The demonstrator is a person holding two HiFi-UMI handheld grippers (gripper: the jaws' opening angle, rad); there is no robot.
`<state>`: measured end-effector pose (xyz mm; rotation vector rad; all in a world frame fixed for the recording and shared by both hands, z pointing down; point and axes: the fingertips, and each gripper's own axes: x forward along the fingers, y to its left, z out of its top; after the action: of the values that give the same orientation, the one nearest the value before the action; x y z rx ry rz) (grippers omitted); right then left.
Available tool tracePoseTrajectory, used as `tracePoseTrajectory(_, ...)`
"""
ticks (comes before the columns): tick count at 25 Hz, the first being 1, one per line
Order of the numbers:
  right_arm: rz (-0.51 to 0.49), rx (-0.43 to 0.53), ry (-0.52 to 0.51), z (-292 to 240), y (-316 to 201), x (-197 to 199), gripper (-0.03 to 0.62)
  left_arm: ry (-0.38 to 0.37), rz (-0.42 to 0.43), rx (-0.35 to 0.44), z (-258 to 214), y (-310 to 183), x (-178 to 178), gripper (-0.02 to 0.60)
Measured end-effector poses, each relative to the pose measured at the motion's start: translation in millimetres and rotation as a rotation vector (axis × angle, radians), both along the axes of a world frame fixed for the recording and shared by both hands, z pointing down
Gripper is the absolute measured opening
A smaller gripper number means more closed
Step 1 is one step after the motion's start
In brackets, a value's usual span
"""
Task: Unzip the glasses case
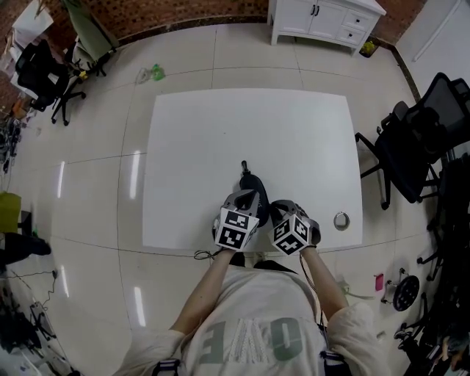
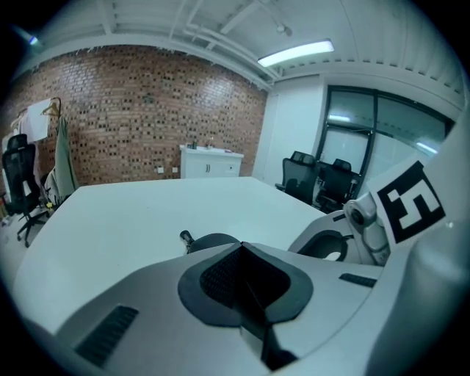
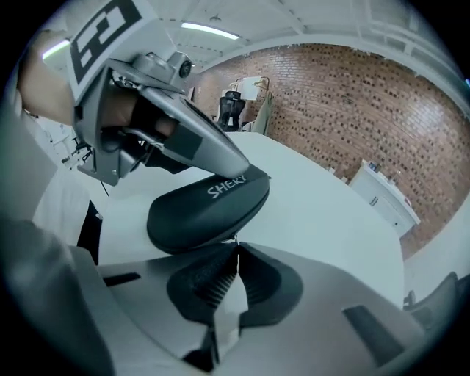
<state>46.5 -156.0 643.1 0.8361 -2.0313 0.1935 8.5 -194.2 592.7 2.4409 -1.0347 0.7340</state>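
Grippers: you hold both side by side at the table's near edge, tips aimed at the case.
Right gripper (image 3: 236, 253): your jaws press together at the tips on a thin sliver of metal right under the case's seam. It looks like the zipper pull (image 3: 236, 241), though it is too small to be sure.
Left gripper (image 2: 242, 253): your jaws are closed, the pads meeting along one line with nothing seen between them. In your right gripper view its tip lies on top of the case, probably to pin it down.
Glasses case (image 3: 205, 209): dark and rounded, it lies flat on the table just past both tips. A small knob (image 2: 186, 236) sticks out at its far end.
Zip: the shell looks shut wherever you can see it, with no gap along the seam. By my reading the unzipping is barely begun: you have the grip, and the whole run round the case is left to pull.
Table (image 1: 257, 132): white, with a small round fitting (image 1: 341, 220) near its right front corner, well apart from the case.
Room: tiled floor (image 1: 88, 183), an office chair (image 1: 411, 154) at your right, and a white cabinet (image 1: 323, 18) beyond the table's far edge against the brick wall (image 2: 132, 110).
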Motion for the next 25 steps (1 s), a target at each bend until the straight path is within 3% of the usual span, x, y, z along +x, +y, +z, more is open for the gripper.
tracePoseTrajectory(9, -0.14, 0.042, 0.053, 2, -59, -6, 0.0, 0.041, -0.003, -0.032, 1, -3, 2, -0.008)
tracePoseTrajectory(13, -0.158, 0.049, 0.065, 5, -72, -11, 0.0, 0.048, 0.007, -0.045, 2, -4, 0, -0.008)
tracePoseTrajectory(19, -0.084, 0.066, 0.051, 4, -70, -8, 0.0, 0.05, -0.017, -0.084, -5, 2, 0, -0.008)
tracePoseTrajectory(25, 0.064, 0.039, -0.014, 4, -64, 7, 0.0, 0.101, 0.043, -0.166, -9, 46, 21, -0.008)
